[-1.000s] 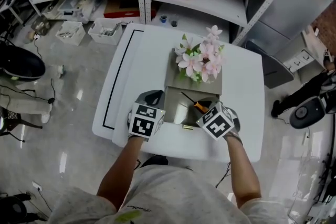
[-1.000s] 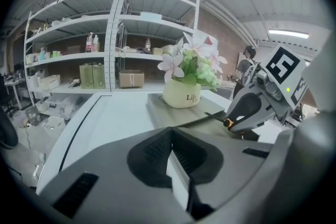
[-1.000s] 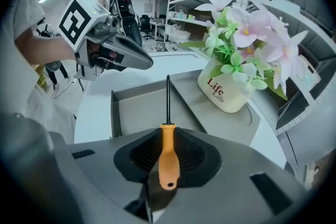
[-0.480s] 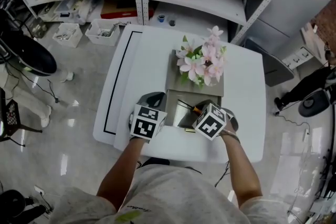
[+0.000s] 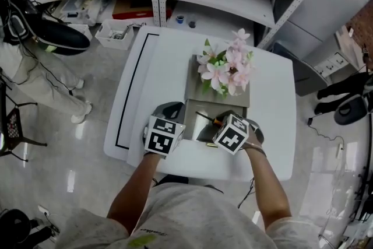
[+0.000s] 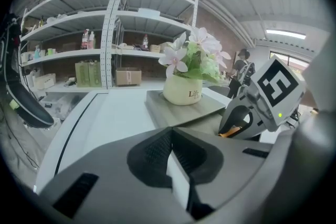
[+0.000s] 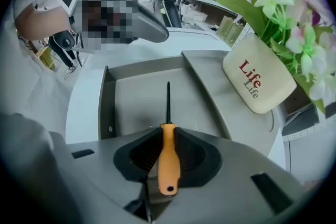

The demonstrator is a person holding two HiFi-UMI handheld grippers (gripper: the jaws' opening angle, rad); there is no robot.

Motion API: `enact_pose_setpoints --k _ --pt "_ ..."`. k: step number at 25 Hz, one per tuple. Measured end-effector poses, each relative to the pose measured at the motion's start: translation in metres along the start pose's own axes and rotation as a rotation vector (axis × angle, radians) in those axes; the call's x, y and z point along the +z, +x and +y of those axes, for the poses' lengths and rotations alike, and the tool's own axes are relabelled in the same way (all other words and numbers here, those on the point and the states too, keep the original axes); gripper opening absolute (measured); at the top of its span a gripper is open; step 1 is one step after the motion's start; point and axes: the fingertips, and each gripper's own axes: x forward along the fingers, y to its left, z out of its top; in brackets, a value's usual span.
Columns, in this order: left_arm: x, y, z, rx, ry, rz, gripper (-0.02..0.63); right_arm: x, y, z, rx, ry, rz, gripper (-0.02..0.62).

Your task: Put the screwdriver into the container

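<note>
1. Screwdriver [image 7: 168, 139]: the right gripper view shows it best, low in the middle of the frame. Its orange handle lies between the pads and its thin black shaft points up the frame over the grey floor of the container [image 7: 139, 107]. Whether the tip touches that floor cannot be told.
2. The head view shows only a short orange and black piece of the tool, just left of the right tongs [image 5: 224, 123]. It does show the layout: the container sits on the white counter [image 5: 157, 67], lower centre. Its open compartment is nearest the person, and a grey slab [image 5: 195, 87] above it carries the flowers [image 5: 225, 70].
3. The flowers' cream pot [image 7: 260, 81], lettered "Life", shows only in the gripper views; in the head view the blooms cover it.
4. The left gripper view looks across the counter to the shelves [image 6: 105, 34] at upper left. At the right edge it catches the other gripper's marker cube [image 6: 275, 84], with a sliver of orange handle below it.
5. The right tongs are closed narrowly on the orange handle, gripping it from both sides.
6. The left tongs [image 6: 170, 136] have their pads brought together with nothing between them. In the head view they sit at the container's left edge; contact with it cannot be told.
</note>
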Motion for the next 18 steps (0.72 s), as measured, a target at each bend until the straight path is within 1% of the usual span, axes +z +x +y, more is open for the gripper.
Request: enact_pose_setpoints --k 3,6,11,13,16,18 --pt "-0.001 -0.001 0.0 0.005 0.002 0.001 0.003 0.0 0.0 0.0 0.003 0.01 -0.023 0.086" --pt "-0.001 -0.002 -0.005 0.003 0.008 0.004 0.003 0.002 -0.005 0.001 0.013 0.041 -0.072 0.088" --pt "-0.001 -0.003 -0.015 0.002 0.012 0.007 0.003 0.005 -0.026 -0.005 -0.019 0.093 -0.165 0.081" --pt "0.003 -0.004 -0.02 0.004 0.017 -0.002 0.003 0.004 -0.038 -0.007 -0.029 0.144 -0.218 0.074" --pt "0.013 -0.008 -0.03 0.009 0.018 -0.021 0.003 0.007 -0.065 -0.011 -0.038 0.24 -0.33 0.059" --pt "0.017 -0.012 -0.037 0.014 0.021 -0.032 0.003 0.004 -0.082 -0.013 -0.053 0.281 -0.392 0.05"
